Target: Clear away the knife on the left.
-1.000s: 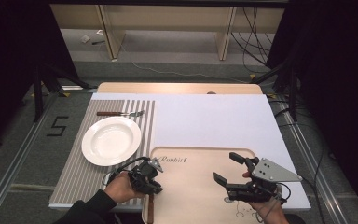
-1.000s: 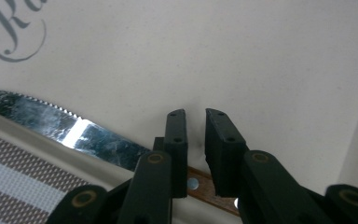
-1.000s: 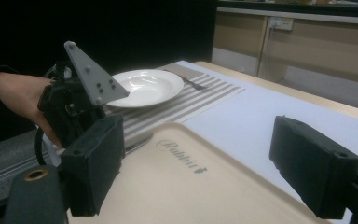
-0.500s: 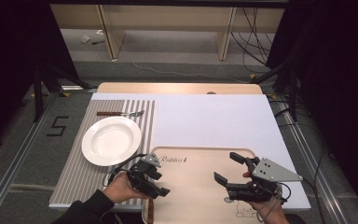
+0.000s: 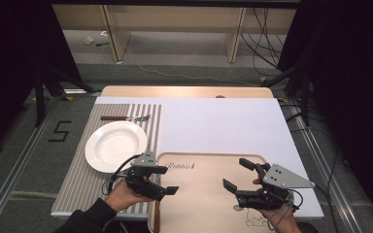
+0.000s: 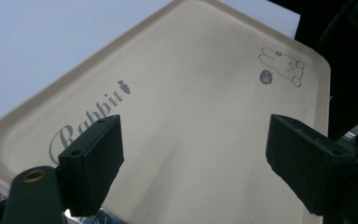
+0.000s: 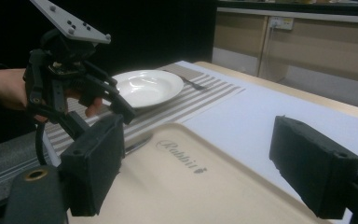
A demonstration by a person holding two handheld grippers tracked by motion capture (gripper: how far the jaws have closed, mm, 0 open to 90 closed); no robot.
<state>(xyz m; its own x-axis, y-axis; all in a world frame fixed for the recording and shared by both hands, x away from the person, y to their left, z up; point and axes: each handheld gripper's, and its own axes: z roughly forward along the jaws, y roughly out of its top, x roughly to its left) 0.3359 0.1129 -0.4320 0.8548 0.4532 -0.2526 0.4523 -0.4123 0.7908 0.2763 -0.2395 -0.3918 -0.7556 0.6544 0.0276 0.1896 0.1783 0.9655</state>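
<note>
Both grippers low at the near edge of the table, either side of the tray (image 5: 199, 194). Left gripper (image 5: 167, 180) spread wide, holding nothing, hanging just over the tray's left rim and aimed right across it. Right gripper (image 5: 238, 174) spread too and empty, over the tray's right half, aimed left. Tray flat on the white sheet (image 5: 223, 126), its near end at the table's near edge, lettering at the far-left corner, rabbit drawing at the near-right corner. Long axis hard to call, near end cut off. Plate (image 5: 115, 145) on the striped mat (image 5: 153, 126) beyond the left gripper, toward the left edge; fork (image 5: 126, 118) past it. Probably a two-handed tray lift: one rim just beside each gripper, left the nearer to its rim.
</note>
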